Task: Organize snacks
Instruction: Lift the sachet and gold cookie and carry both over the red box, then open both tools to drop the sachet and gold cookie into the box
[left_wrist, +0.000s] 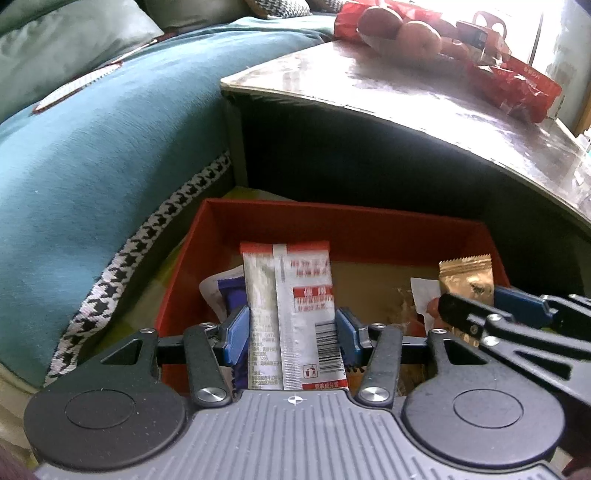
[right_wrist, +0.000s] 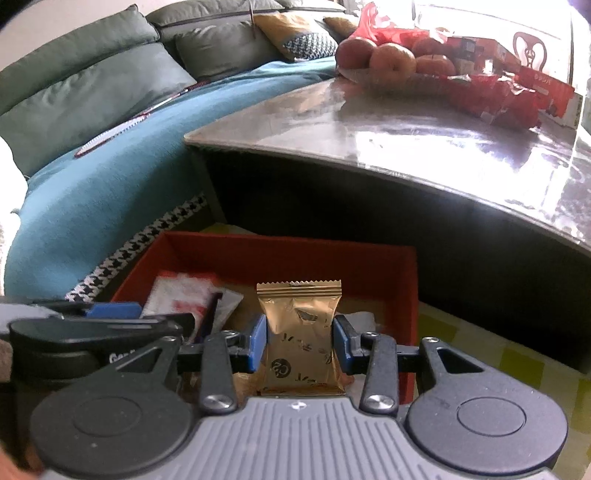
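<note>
A red box (left_wrist: 369, 221) stands on the floor below a table; it also shows in the right wrist view (right_wrist: 280, 251). My left gripper (left_wrist: 293, 332) is shut on a silver and red snack packet (left_wrist: 295, 306), held upright over the box. My right gripper (right_wrist: 299, 339) is shut on a gold snack packet (right_wrist: 301, 332), also upright over the box; that packet shows in the left wrist view (left_wrist: 467, 277). A purple and white packet (left_wrist: 225, 291) and other wrappers lie inside the box.
A glossy table (right_wrist: 406, 125) overhangs the box, with apples (right_wrist: 391, 59), red bags (right_wrist: 495, 99) and a red carton (right_wrist: 546, 85). A teal sofa cover (left_wrist: 92, 166) with a houndstooth trim lies to the left. A yellow-green floor mat (right_wrist: 498, 354) lies to the right.
</note>
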